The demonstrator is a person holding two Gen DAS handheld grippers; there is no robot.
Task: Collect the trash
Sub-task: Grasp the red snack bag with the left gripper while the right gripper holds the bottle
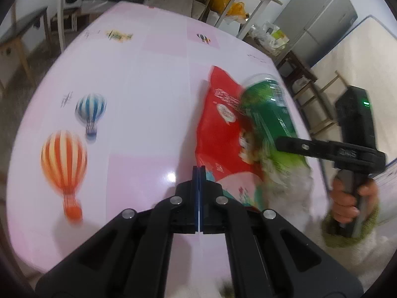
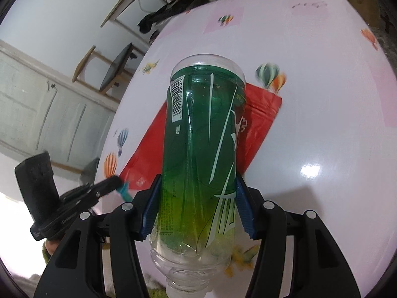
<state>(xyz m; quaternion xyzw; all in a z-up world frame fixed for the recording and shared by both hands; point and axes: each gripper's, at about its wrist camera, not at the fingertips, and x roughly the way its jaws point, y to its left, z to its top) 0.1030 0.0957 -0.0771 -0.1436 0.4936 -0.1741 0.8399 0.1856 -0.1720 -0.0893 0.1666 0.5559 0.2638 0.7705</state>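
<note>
— Where is the clear plastic bottle with the green label (image 2: pixel 201 154)?

— In the right gripper (image 2: pixel 198 206). Its blue-padded fingers (image 2: pixel 244 208) press against both sides of the bottle's lower body, clamped on it. The bottle lies along the fingers, base pointing away over the table, neck and cap end back toward the camera.

— And seen from the other side?

— The left wrist view shows the same bottle (image 1: pixel 270 114) blurred, held out over the right part of the pink glossy table with hot-air balloon prints (image 1: pixel 124 99). The person's right hand (image 1: pixel 347 198) grips the black handle below the gripper body, knuckles outward, a green fuzzy cuff at the wrist.

— Is the bottle touching the table?

— I cannot tell; it appears above the flat red plastic snack bag (image 1: pixel 223 129), which lies on the table under it.

— The left gripper (image 1: pixel 199 173)?

— Its two fingers are pressed together with nothing between them, tips just at the near left edge of the red bag. In the right wrist view it (image 2: pixel 116 182) reaches in from the left, its tip at the bag's near corner (image 2: pixel 139 171).
</note>
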